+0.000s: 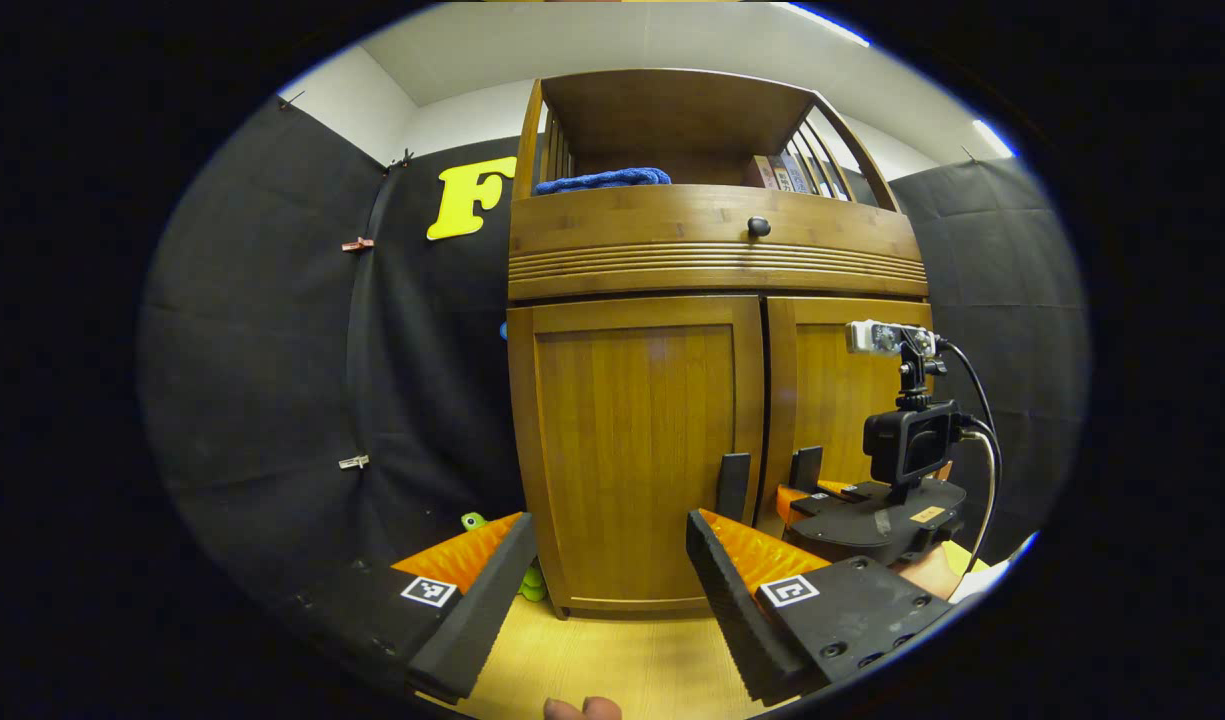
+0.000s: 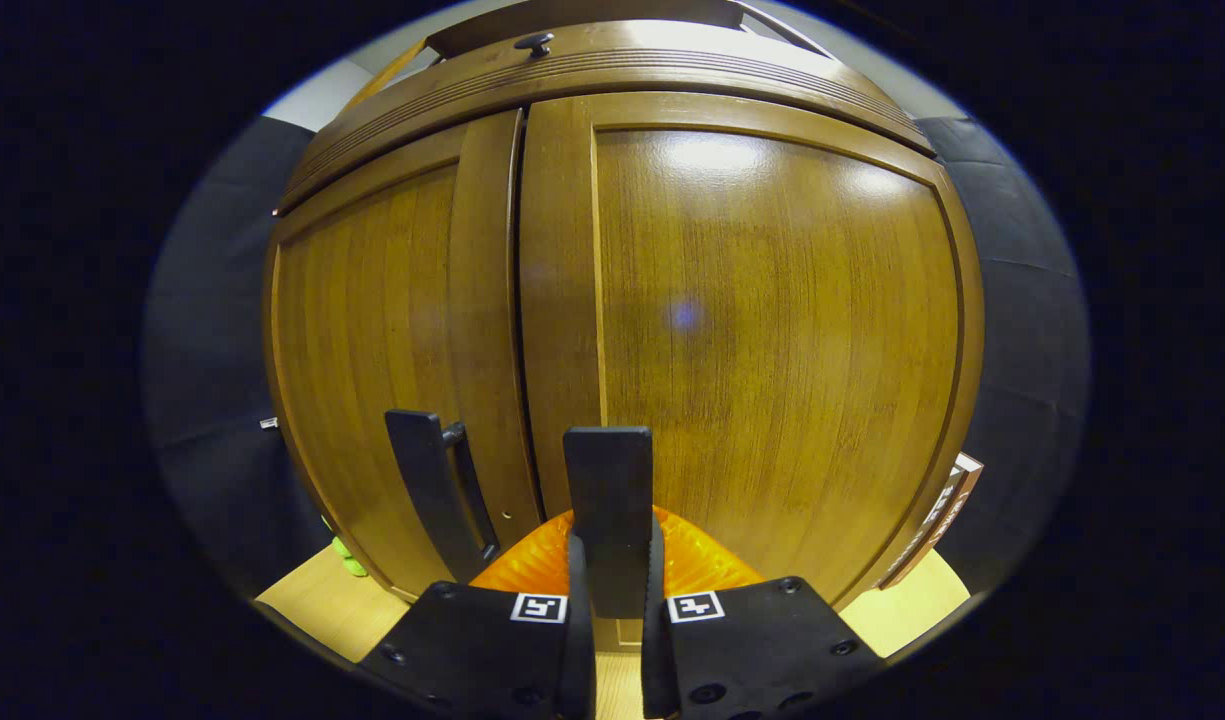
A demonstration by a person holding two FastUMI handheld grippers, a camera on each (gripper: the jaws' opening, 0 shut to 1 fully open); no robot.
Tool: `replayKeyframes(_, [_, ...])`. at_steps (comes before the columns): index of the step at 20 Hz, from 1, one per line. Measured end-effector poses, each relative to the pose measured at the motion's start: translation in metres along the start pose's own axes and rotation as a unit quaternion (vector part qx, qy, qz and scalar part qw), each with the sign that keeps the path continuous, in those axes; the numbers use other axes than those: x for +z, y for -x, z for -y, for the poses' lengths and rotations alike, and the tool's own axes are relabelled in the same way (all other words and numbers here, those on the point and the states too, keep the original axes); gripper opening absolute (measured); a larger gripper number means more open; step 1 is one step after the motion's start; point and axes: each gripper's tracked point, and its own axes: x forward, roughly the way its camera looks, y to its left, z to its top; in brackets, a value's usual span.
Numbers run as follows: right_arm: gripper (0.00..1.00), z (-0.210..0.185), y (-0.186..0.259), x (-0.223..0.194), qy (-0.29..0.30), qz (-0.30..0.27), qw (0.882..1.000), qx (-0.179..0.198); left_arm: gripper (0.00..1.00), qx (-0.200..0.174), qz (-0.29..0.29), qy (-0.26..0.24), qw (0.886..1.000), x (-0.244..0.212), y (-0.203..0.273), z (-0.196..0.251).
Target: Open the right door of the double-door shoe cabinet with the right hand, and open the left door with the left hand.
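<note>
Black cloth walls close in the booth around a wooden shoe cabinet [image 1: 712, 400] standing on a pale wood floor [image 1: 622, 660]. Both doors appear shut: the left door [image 1: 637, 450] and the right door [image 2: 772, 340] meet at a thin seam, so neither half of the task is done yet.

In the right gripper view, the right tongs [image 2: 612, 580] are drawn narrow around the right door's handle [image 2: 609, 500], the dark upright bar sitting between the two fingers; my judgement is that they clamp it, ready to pull. The left door's handle [image 2: 434, 490] stands just beside it, untouched.

The left tongs [image 1: 602, 570] are spread wide and hold nothing, well back from the cabinet and facing the left door. From that view the right tongs [image 1: 812, 495] show against the lower right door.

The cabinet's inside is hidden. A blue cloth [image 1: 602, 180] lies on the upper shelf; a small green object [image 1: 472, 521] on the floor is partly cut off.
</note>
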Motion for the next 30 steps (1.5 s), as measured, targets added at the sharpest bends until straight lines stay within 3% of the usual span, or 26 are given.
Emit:
replayKeyframes(9, [0.22, 0.016, 0.076, -0.009, -0.012, -0.012, 0.999, 0.027, 0.94, -0.019, 0.017, 0.014, 1.000, 0.010, 0.017, 0.004])
replayKeyframes(15, [0.22, 0.049, 0.132, -0.013, -0.020, -0.013, 1.000, 0.005, 0.92, -0.038, 0.019, 0.015, 0.999, 0.007, 0.034, 0.020])
replayKeyframes(21, [0.21, 0.089, 0.172, -0.016, -0.027, -0.012, 0.999, -0.023, 0.95, -0.061, 0.019, 0.014, 0.998, 0.008, 0.045, 0.045])
replayKeyframes(22, [0.17, 0.096, 0.178, -0.016, -0.029, -0.013, 0.999, -0.028, 0.95, -0.065, 0.021, 0.014, 0.998, 0.010, 0.045, 0.049])
replayKeyframes(25, [0.21, 0.120, 0.193, -0.017, -0.014, -0.017, 0.999, -0.045, 0.94, -0.073, 0.021, 0.014, 0.997, 0.012, 0.044, 0.059])
replayKeyframes(30, [0.20, 0.147, 0.217, 0.007, -0.017, 0.005, 0.999, -0.051, 0.92, -0.076, 0.017, 0.018, 0.997, 0.011, 0.028, 0.075])
